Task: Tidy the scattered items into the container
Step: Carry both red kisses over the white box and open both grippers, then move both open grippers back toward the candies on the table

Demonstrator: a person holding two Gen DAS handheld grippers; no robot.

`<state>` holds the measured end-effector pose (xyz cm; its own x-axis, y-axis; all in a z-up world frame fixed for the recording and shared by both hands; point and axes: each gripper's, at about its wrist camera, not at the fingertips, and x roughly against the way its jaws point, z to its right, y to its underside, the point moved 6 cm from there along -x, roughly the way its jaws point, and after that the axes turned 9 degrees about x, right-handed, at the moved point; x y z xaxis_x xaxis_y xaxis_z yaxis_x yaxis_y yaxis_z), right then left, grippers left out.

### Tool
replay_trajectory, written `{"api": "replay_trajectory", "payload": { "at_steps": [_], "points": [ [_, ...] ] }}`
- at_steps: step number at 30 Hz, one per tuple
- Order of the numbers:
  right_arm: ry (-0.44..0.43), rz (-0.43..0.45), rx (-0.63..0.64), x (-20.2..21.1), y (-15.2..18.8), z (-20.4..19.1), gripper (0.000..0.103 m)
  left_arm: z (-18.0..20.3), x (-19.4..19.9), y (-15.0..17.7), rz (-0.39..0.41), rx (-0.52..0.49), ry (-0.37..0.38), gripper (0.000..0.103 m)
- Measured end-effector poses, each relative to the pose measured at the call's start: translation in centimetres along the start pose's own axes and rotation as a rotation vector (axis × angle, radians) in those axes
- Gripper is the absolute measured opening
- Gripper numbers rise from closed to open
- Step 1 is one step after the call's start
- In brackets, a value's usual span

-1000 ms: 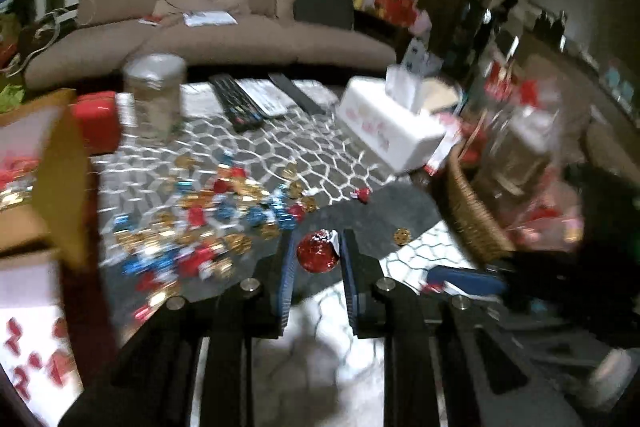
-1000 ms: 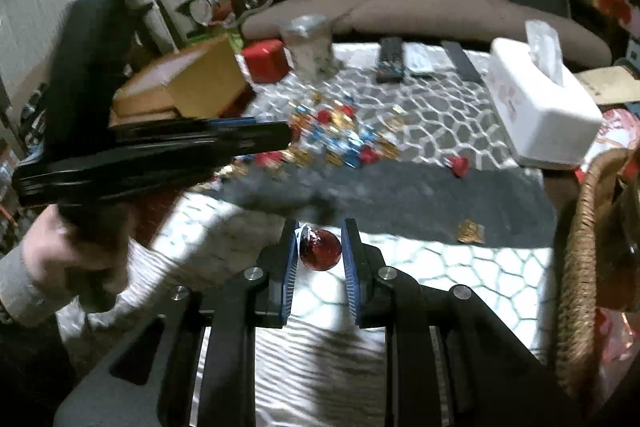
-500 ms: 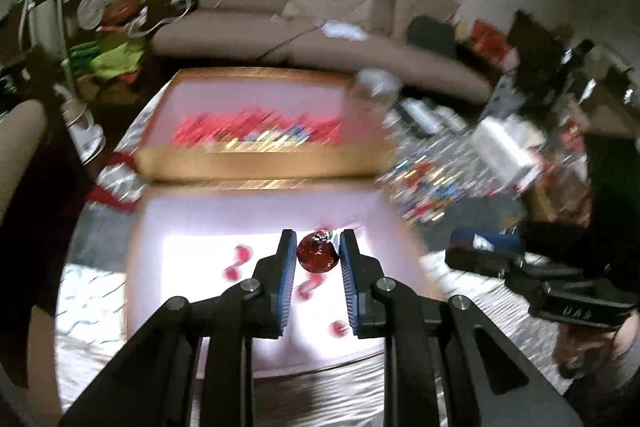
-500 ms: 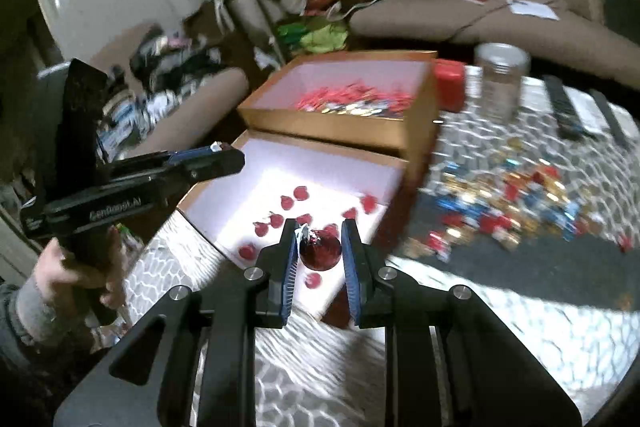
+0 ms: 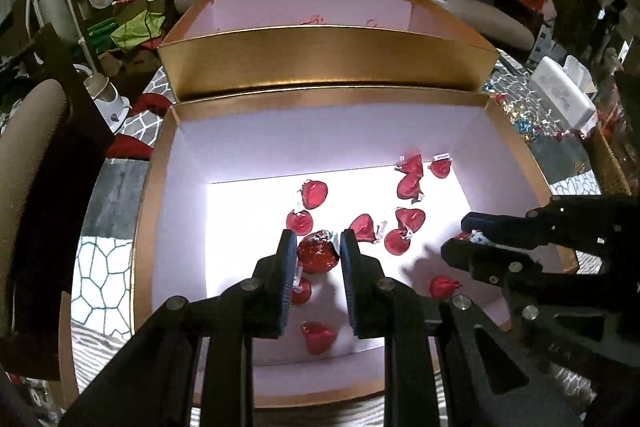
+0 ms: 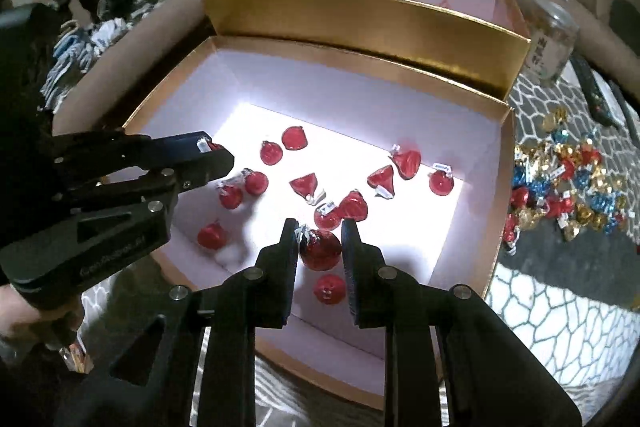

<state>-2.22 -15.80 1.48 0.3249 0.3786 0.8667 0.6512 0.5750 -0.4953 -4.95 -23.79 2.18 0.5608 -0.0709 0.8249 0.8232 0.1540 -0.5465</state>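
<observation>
Hovering now over the near gold box (image 5: 152, 187) instead of the table's candy pile (image 6: 568, 183), the left gripper (image 5: 318, 255) and right gripper (image 6: 320, 247) each pinch a red foil chocolate (image 5: 318, 257) (image 6: 320, 251) above the loose chocolates on the box floor.

Each view is taken from a wrist camera set behind its tongs, angled steeply down and close over the near gold box (image 5: 352, 97) (image 6: 360, 65). The white box floor is shared by both views, and the opposite tongs are caught in each.
</observation>
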Motion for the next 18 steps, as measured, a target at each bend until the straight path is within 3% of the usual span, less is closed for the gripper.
{"api": "replay_trajectory", "payload": {
  "at_steps": [7,12,15,18],
  "points": [
    [0.045,-0.015,-0.016,-0.3,-0.2,-0.6,0.025,-0.6,0.7,0.3,0.016,0.036,0.003,0.049],
    [0.049,0.0,-0.007,0.7,-0.5,-1.4,0.026,-1.0,2.1,0.5,0.028,0.055,0.002,0.051],
    [0.055,0.028,-0.007,2.1,-0.7,-1.6,0.038,-1.1,3.4,0.4,0.039,0.068,0.006,0.055],
    [0.053,0.062,-0.013,4.1,-0.8,-1.8,0.039,-0.8,5.2,0.5,0.058,0.072,0.003,0.058]
  ]
}}
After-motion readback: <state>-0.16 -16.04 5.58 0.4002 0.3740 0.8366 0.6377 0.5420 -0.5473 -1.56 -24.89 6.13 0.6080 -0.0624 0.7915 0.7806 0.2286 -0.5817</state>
